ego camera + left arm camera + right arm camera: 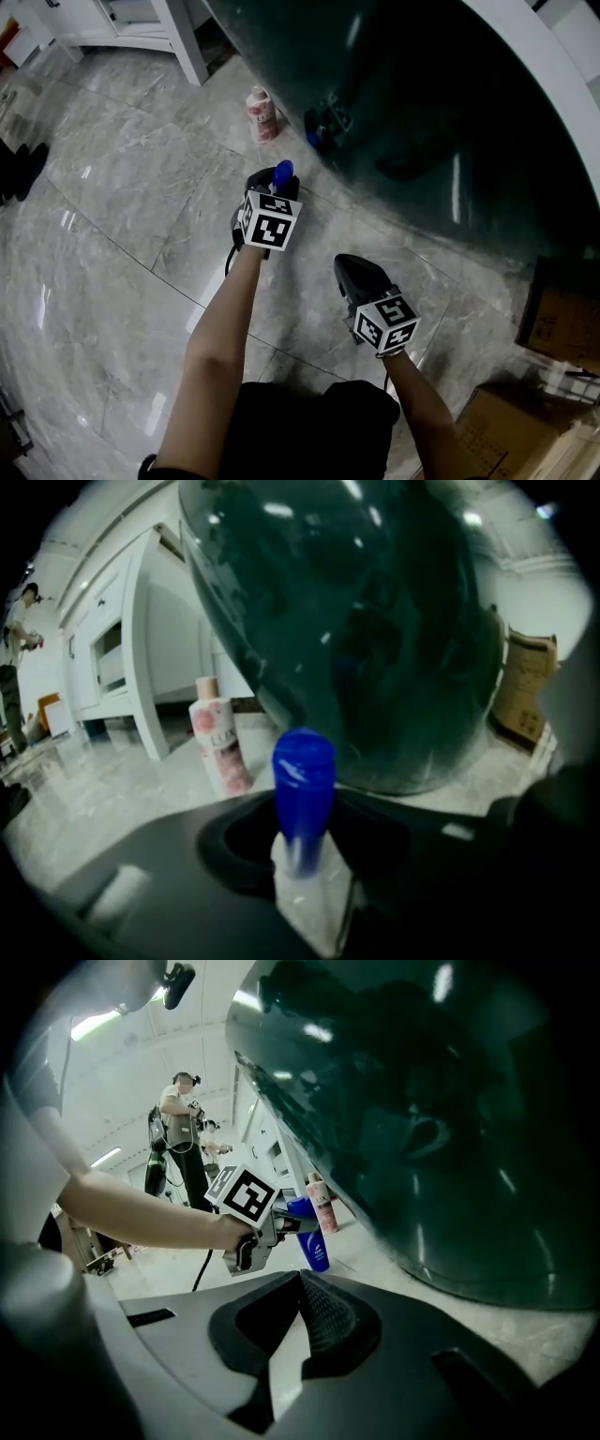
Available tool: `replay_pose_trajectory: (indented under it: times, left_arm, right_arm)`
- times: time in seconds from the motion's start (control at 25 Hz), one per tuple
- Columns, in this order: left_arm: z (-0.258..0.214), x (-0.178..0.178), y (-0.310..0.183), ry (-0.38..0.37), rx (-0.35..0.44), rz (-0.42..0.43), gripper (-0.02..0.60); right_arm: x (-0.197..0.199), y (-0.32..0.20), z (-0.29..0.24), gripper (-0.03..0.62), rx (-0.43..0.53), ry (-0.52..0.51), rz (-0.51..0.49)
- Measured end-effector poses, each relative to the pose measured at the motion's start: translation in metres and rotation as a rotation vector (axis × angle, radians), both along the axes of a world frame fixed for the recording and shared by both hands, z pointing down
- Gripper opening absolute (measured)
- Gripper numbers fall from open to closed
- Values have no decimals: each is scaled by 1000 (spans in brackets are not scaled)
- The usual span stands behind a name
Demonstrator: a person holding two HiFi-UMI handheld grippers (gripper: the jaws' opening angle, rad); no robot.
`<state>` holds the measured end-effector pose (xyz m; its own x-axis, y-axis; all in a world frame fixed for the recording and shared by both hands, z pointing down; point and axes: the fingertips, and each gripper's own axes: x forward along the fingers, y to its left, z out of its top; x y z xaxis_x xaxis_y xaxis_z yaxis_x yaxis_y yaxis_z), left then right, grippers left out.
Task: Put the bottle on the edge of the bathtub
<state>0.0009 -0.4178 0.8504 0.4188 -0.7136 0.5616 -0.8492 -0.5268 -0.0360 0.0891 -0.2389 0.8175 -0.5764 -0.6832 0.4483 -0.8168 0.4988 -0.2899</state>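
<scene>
A blue-capped blue bottle (283,172) stands upright between the jaws of my left gripper (275,187), which is shut on it close to the dark green bathtub's outer wall (403,103). In the left gripper view the bottle (303,794) rises from my left gripper (305,860) in front of the tub (375,639). The right gripper view shows the same bottle (314,1239) held just above the floor. My right gripper (352,268) hovers lower right, shut and holding nothing (302,1283). The tub's white rim (562,84) curves at the upper right.
A pink flowered bottle (262,114) stands on the marble floor by the tub (217,735). A white cabinet (141,28) is at the back left. Cardboard boxes (562,323) lie at the right. A person (183,1138) stands farther off.
</scene>
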Motion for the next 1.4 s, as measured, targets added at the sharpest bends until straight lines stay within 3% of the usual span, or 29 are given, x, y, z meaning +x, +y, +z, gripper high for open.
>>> replay_pose_trajectory:
  times: [0.32, 0.52, 0.84, 1.4]
  left_arm:
    - [2, 1, -3, 11, -14, -1, 164]
    - [5, -4, 3, 39, -47, -28, 209]
    - [-22, -22, 20, 88, -22, -68, 195]
    - [-97, -42, 71, 170, 60, -62, 82]
  right_arm:
    - [1, -8, -7, 2, 7, 3, 14]
    - [0, -13, -15, 2, 12, -3, 23]
    - [-1, -24, -31, 2, 32, -1, 20]
    - [-9, -35, -72, 2, 90, -13, 18]
